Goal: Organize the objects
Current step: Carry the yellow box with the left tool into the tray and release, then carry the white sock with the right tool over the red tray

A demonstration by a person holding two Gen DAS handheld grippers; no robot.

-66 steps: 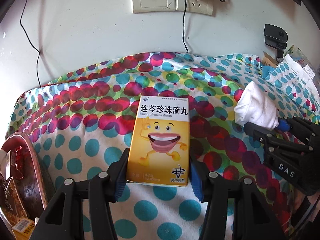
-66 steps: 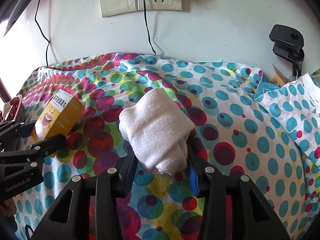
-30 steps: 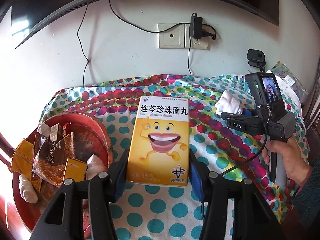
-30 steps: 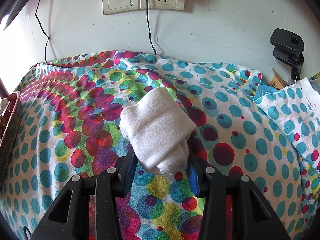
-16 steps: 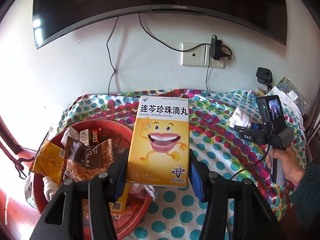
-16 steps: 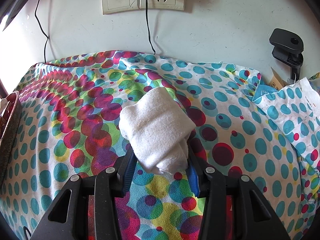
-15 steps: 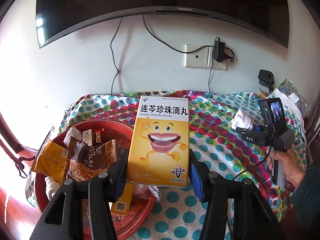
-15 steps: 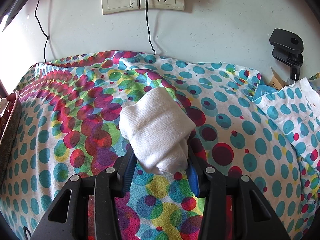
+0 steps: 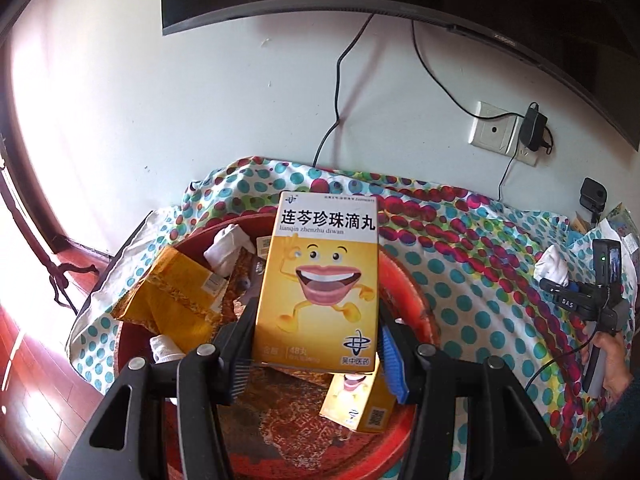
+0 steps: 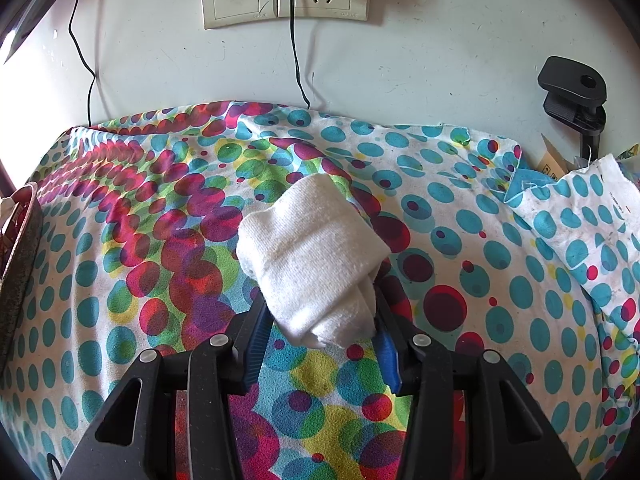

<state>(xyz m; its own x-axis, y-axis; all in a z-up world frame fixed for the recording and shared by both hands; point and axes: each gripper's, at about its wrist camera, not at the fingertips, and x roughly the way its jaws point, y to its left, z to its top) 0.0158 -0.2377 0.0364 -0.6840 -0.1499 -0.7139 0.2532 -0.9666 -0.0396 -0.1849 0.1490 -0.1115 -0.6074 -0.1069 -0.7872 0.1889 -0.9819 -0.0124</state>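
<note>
Left tool [image 9: 316, 344] clamps glossy yellow carton [image 9: 320, 284], right tool [image 10: 320, 340] grips fluffy white towel roll [image 10: 312, 256] — dotted cloth [image 10: 120, 280].

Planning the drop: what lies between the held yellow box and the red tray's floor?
Left wrist view: under the yellow box, a second yellow carton lies on the red tray.

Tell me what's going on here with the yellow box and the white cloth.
A person is tidying with two handheld grippers. The left gripper holds a yellow medicine box over the red tray of snack packets. The right gripper grips a rolled white cloth on the dotted tablecloth.
</note>
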